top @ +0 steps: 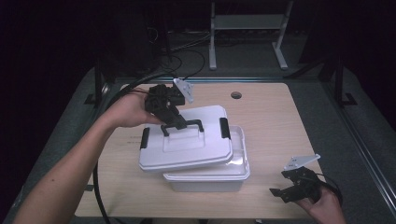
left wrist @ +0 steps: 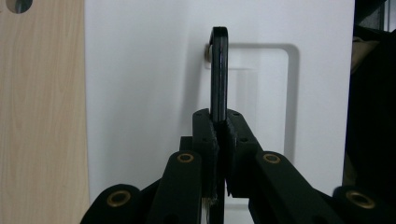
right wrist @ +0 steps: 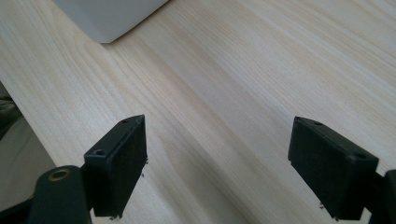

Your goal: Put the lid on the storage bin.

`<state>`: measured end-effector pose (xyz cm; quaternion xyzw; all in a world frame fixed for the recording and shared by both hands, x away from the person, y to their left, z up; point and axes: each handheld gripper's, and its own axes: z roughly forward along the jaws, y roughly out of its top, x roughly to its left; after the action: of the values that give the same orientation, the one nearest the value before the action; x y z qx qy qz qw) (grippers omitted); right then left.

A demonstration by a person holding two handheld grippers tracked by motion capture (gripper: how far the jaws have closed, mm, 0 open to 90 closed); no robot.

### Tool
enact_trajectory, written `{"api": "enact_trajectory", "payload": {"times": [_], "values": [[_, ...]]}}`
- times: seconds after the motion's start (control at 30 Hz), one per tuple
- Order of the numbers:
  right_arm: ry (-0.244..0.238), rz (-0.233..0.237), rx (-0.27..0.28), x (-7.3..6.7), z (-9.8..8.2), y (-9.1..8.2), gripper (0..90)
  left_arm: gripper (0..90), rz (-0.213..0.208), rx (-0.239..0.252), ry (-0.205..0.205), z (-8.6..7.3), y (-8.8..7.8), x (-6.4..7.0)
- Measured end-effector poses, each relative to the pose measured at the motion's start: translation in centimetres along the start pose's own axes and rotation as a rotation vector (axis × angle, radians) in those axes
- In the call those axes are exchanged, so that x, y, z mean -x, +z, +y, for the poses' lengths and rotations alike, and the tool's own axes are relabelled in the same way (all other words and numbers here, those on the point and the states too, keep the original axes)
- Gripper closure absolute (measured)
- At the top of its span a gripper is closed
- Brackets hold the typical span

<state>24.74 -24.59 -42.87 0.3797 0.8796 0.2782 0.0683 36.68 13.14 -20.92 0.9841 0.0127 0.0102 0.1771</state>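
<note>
A white plastic box (top: 208,179) stands on the wooden table (top: 275,121). Its white lid (top: 187,144) with black side clips lies askew over the box, shifted to the left and back. My left gripper (top: 173,122) is shut on the lid's black handle (top: 184,126); in the left gripper view the pads (left wrist: 211,135) clamp the handle (left wrist: 218,70) edge-on above the lid (left wrist: 140,84). My right gripper (top: 285,192) rests open near the table's front right corner, apart from the box; its jaws (right wrist: 219,168) stand wide over bare wood, with a corner of the box (right wrist: 109,18) ahead.
A round cable hole (top: 236,95) sits in the table's far side. Black cables (top: 135,86) trail from the left gripper over the back left edge. A white metal frame (top: 247,28) stands on the floor beyond the table.
</note>
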Motion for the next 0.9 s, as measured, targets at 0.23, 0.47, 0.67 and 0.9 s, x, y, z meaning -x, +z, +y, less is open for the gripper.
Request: {"api": "enact_trajectory", "payload": {"times": [0.23,0.47,0.67,0.9], "values": [[0.005,-0.003,0.007,0.0,-0.2,-0.3,18.9,84.9,-0.015,-0.016,0.029,1.9,1.6,0.1],[0.005,-0.007,0.009,0.1,-0.4,-0.4,18.9,84.9,-0.027,-0.023,0.035,2.9,2.8,-0.3],[-0.007,-0.012,0.010,-0.3,-0.3,-0.6,19.0,84.8,-0.036,-0.046,0.043,3.9,4.1,-0.3],[-0.008,-0.011,0.010,-0.2,-0.3,-0.6,18.9,84.8,-0.053,-0.069,0.056,4.5,5.0,-0.2]]}}
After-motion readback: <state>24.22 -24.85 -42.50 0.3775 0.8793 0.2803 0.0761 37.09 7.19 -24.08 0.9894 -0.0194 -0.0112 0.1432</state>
